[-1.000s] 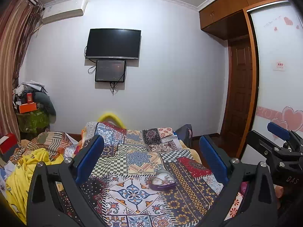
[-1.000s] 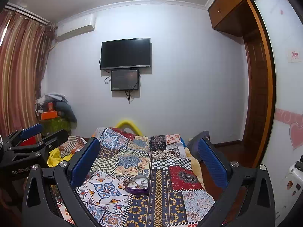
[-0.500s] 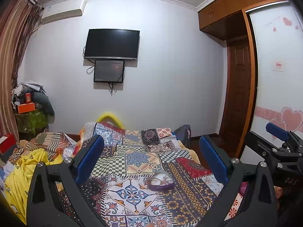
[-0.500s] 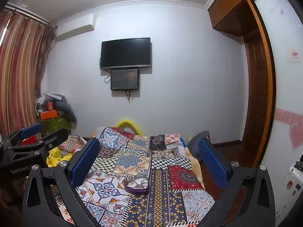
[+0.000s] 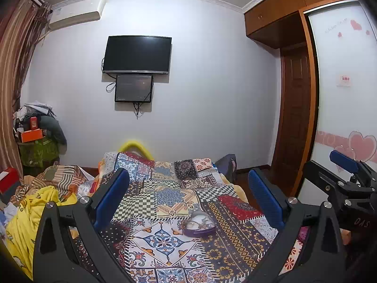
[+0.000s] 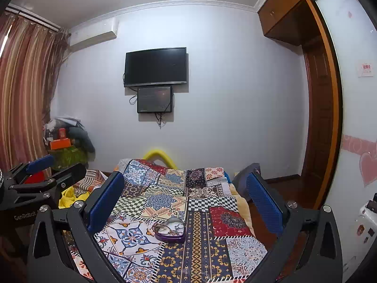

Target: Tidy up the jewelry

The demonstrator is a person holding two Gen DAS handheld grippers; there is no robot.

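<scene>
Both grippers hang wide open and empty above the bed: the left gripper [image 5: 188, 202] and the right gripper [image 6: 186, 200], blue pads spread apart. Between the fingers, well ahead, a purple heart-shaped jewelry box [image 6: 170, 230] sits open on the patchwork quilt [image 5: 165, 238], small pieces tangled inside.

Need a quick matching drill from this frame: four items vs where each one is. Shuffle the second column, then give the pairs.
Things:
1. heart-shaped purple box
2. black TV
3. orange box
4. yellow cloth

Places:
A. mounted on the far wall
B. bunched on the left side of the bed
C. on the patchwork quilt, lid off, jewelry inside
D. on the cluttered pile by the curtain

Pairs: 1-C, 2-A, 3-D, 4-B
</scene>
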